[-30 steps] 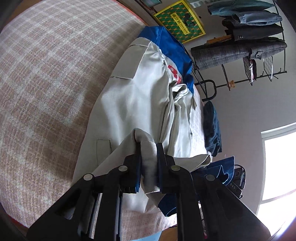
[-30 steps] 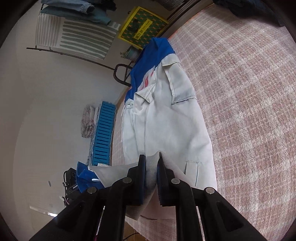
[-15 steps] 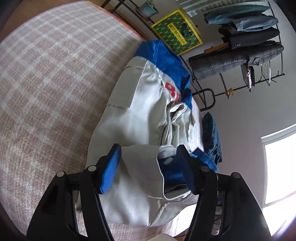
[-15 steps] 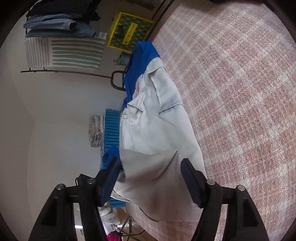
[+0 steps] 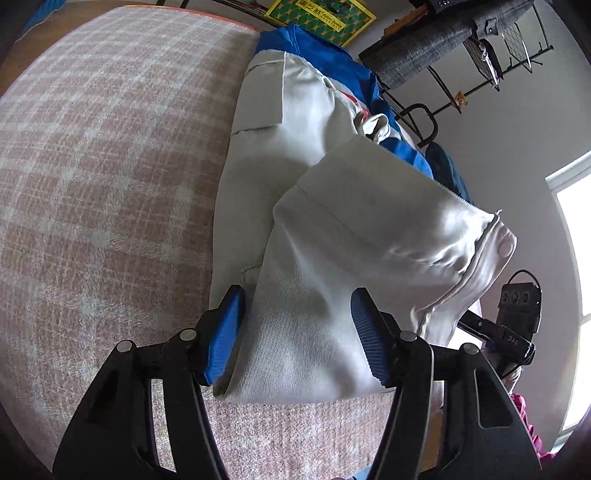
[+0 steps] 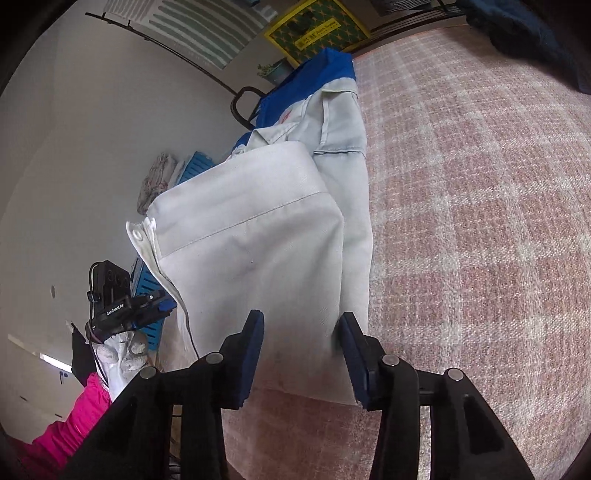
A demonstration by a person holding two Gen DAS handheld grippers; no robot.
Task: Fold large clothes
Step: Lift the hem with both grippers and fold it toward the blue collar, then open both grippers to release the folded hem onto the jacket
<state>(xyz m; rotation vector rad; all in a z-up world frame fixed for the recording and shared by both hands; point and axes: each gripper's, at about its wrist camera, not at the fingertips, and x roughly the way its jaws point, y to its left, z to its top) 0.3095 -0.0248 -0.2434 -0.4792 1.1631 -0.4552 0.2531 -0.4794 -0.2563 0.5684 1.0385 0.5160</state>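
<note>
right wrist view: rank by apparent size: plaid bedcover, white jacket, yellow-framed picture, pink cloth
1. plaid bedcover
2. white jacket
3. pink cloth, partly cut off and nearer the camera, so unsure against 4
4. yellow-framed picture

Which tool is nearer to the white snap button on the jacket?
Left, probably. The snap button lies ahead-right of the left tool, looking larger; ahead-left of the right tool.

Left gripper: jaws spread wide, nothing clamped, blue pads exposed. Right gripper: jaws likewise parted, nothing held, directed forward.
</note>
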